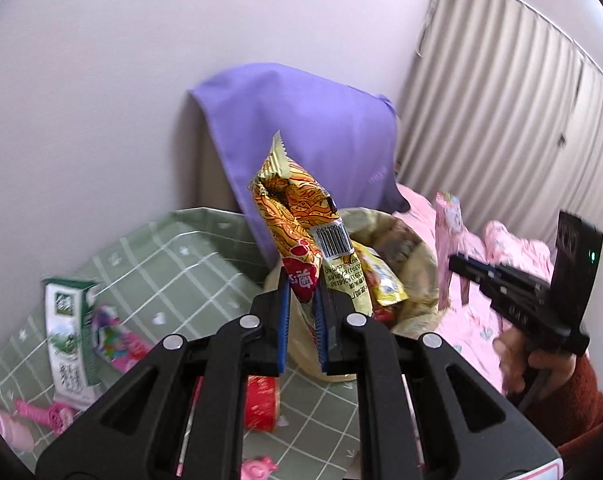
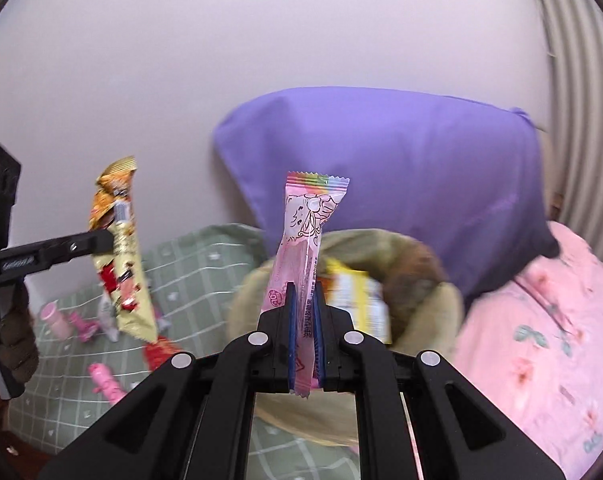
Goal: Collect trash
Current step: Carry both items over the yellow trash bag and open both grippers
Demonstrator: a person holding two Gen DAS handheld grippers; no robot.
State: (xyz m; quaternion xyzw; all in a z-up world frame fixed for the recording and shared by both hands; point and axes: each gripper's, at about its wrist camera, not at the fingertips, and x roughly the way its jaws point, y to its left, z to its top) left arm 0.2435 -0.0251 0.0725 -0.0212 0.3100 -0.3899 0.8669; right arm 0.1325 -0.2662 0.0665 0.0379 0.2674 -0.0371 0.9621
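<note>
Left wrist view: left tool (image 1: 304,280) clamped on a yellow-orange snack wrapper (image 1: 297,216), blue pads pinching its lower part, upper end standing up at frame centre, barcode on its right side. Directly behind and below, an open tan trash bag (image 1: 417,276) with other wrappers inside, including a yellow packet (image 1: 383,284). Behind that, a purple pillow (image 1: 301,128) leaning on the pale wall. At right of the frame, the right tool (image 1: 455,264) carried by a hand (image 1: 517,356) with a rust-red sleeve, clamped on a pink candy wrapper (image 1: 449,240) over the pink floral quilt (image 1: 473,332). At lower left, on the green checked bedsheet (image 1: 173,264), a green-and-white carton (image 1: 67,332) standing, a multicoloured wrapper (image 1: 109,332) just beside it, a pink object (image 1: 41,414) below, a red packet (image 1: 261,404) under the tool's frame.

Right wrist view: right tool (image 2: 304,300) closed tight on the pink candy wrapper (image 2: 307,240), held upright at frame centre, rainbow-striped crimped end on top. Behind it, the trash bag (image 2: 441,308) mouth, with a yellow-and-white packet (image 2: 357,300) showing inside, blurred. At left of the frame, the left tool (image 2: 107,240) pinching the snack wrapper (image 2: 121,260), which hangs above the bedsheet (image 2: 197,280). Small pink pieces (image 2: 105,380) scattered on the sheet at lower left.
</note>
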